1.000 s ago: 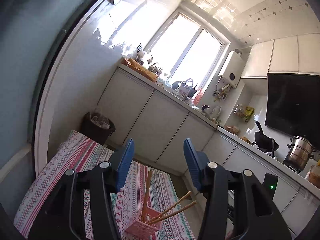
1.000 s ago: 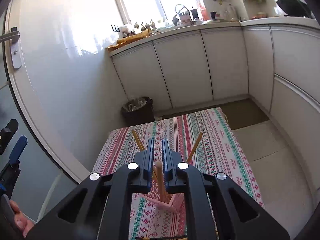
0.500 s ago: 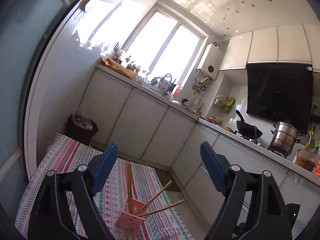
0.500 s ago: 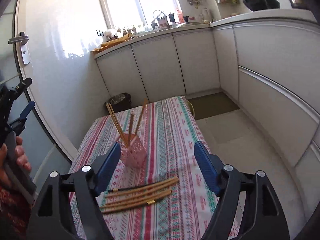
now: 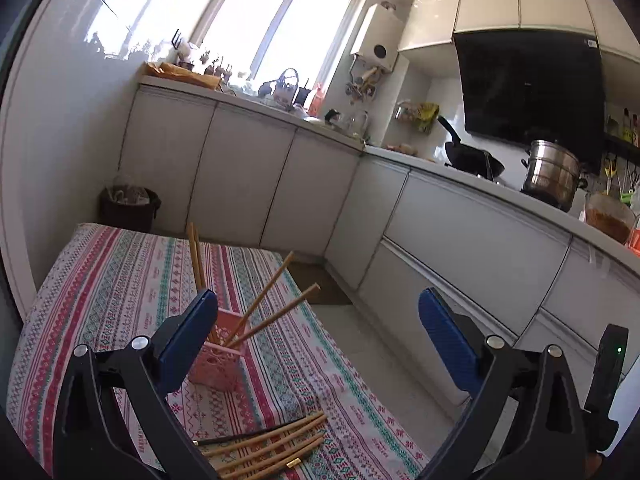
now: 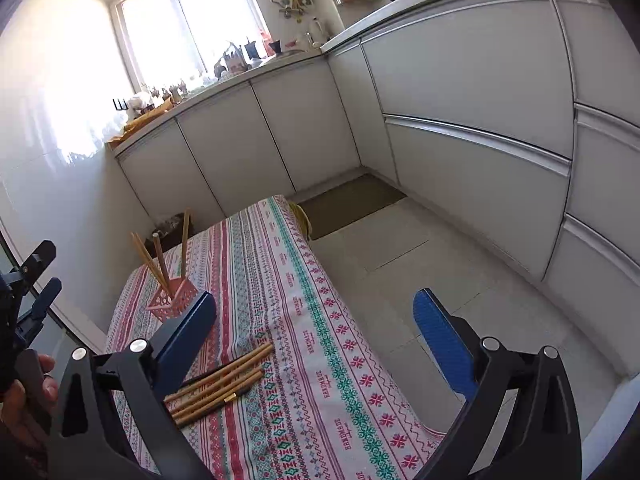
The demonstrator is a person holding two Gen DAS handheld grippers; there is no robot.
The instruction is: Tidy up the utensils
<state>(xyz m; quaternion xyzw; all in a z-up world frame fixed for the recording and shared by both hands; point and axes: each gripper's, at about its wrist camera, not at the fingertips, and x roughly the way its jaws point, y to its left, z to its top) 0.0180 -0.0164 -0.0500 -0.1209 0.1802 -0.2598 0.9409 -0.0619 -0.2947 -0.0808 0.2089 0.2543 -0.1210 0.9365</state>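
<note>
A pink mesh holder stands on the patterned tablecloth with several wooden chopsticks sticking out of it; it also shows in the right wrist view. A bundle of loose chopsticks lies on the cloth nearer to me, seen also in the right wrist view. My left gripper is open and empty, above and behind the holder. My right gripper is open and empty, above the cloth, right of the loose chopsticks.
White kitchen cabinets line the far wall and right side. A dark waste bin stands past the table's far corner. A wok and steel pot sit on the counter. The tiled floor lies right of the table.
My right gripper has let go of a chopstick at the holder, opened wide and pulled back and right. My left gripper has opened wider and tilted down towards the table.
</note>
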